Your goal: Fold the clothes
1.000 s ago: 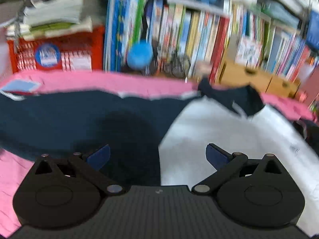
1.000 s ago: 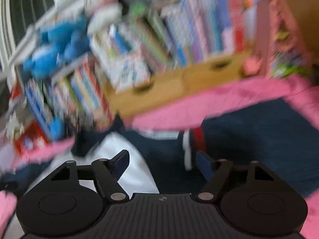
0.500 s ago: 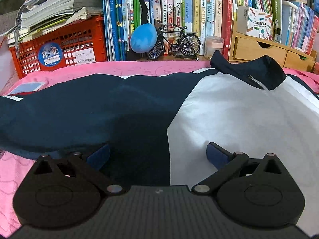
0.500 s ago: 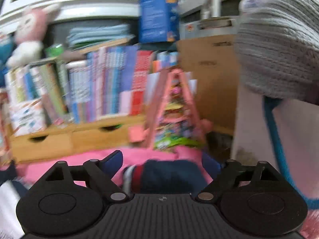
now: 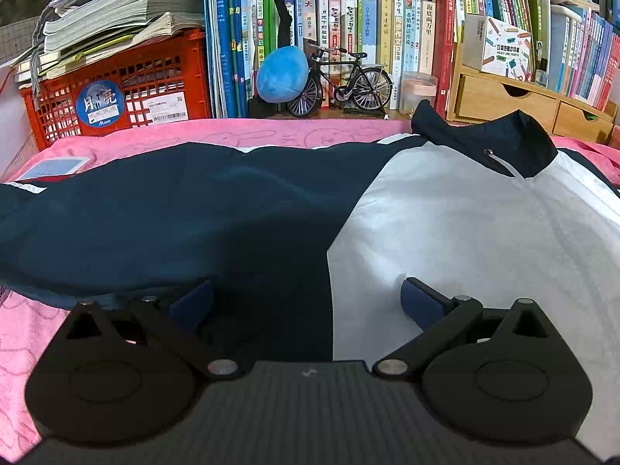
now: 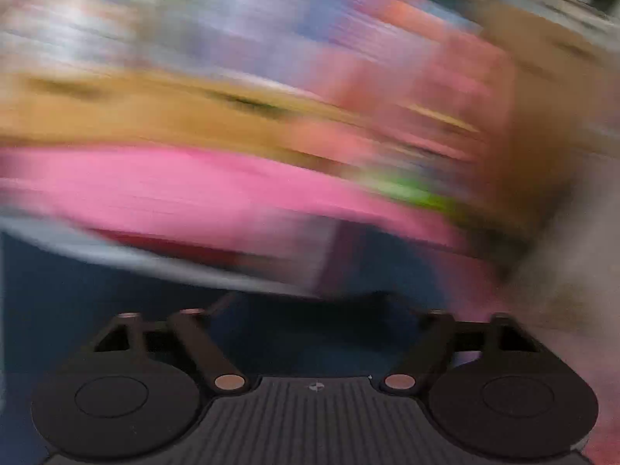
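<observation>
Jacket [image 5: 445, 213] lies spread flat on pink cloth [image 5: 271, 133], collar toward the shelf, sleeve out left: no fold visible. Left gripper [image 5: 306, 302] wide, empty, over the jacket. Right gripper [image 6: 314, 310]: blurred, spread uncertain, over navy fabric.

Jacket [image 5: 445, 224] — smooth cloth, navy and white, faint sheen; pink blanket [image 5: 23, 333] soft, matt towelling; crate [image 5: 128, 89] glossy red plastic; drawers [image 5: 500, 97] pale bare wood; left gripper [image 5: 306, 302] — matt black ribbed plastic
</observation>
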